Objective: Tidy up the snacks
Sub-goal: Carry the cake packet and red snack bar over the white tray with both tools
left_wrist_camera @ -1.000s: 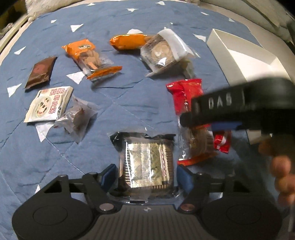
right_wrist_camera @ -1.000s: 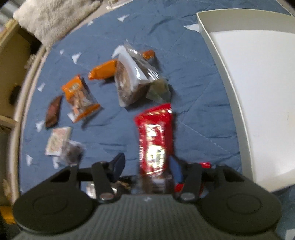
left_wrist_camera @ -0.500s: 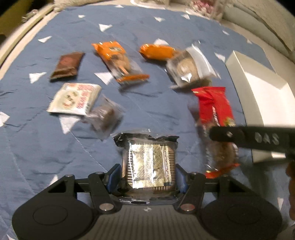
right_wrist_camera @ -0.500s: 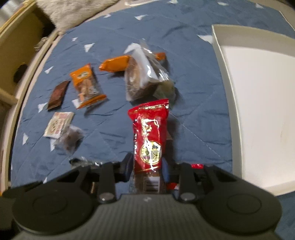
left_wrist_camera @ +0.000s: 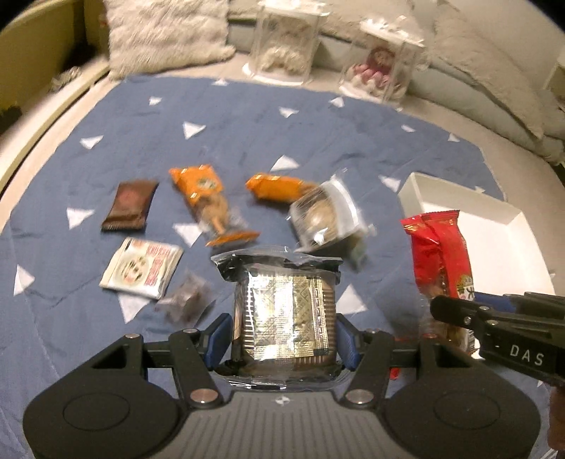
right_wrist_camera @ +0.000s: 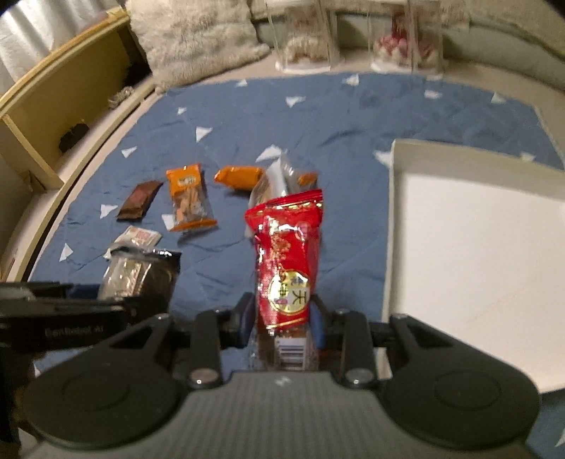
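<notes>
Both grippers had come up off the blue quilted blanket with white triangles [left_wrist_camera: 317,148] since a second before, each carrying its packet, and the view now reached the fluffy cushion [left_wrist_camera: 166,31] and the clear display boxes [left_wrist_camera: 286,42] past the blanket's far edge.

The left gripper [left_wrist_camera: 284,339] had its blue pads pinched on the sides of a square clear-wrapped biscuit pack with a silvery sachet inside [left_wrist_camera: 282,310], held clear above the blanket. The right gripper [right_wrist_camera: 280,323], whose jaws had just been closing, was clamped on the lower end of a tall red foil snack bag with a gold round label [right_wrist_camera: 286,254], the bag standing up between its fingers.

Using the shallow white cardboard box [right_wrist_camera: 473,247] as the landmark: the red bag hung just left of its near left wall, not inside. The biscuit pack was further left. Well to the left of the box, still lying on the blanket, were an orange pouch [left_wrist_camera: 275,185], an orange-topped clear packet [left_wrist_camera: 208,201], a brown wrapper [left_wrist_camera: 129,204], a white printed sachet [left_wrist_camera: 143,266], a small clear-wrapped dark sweet [left_wrist_camera: 187,303] and a clear-wrapped round cake [left_wrist_camera: 325,219] closest to the box.
</notes>
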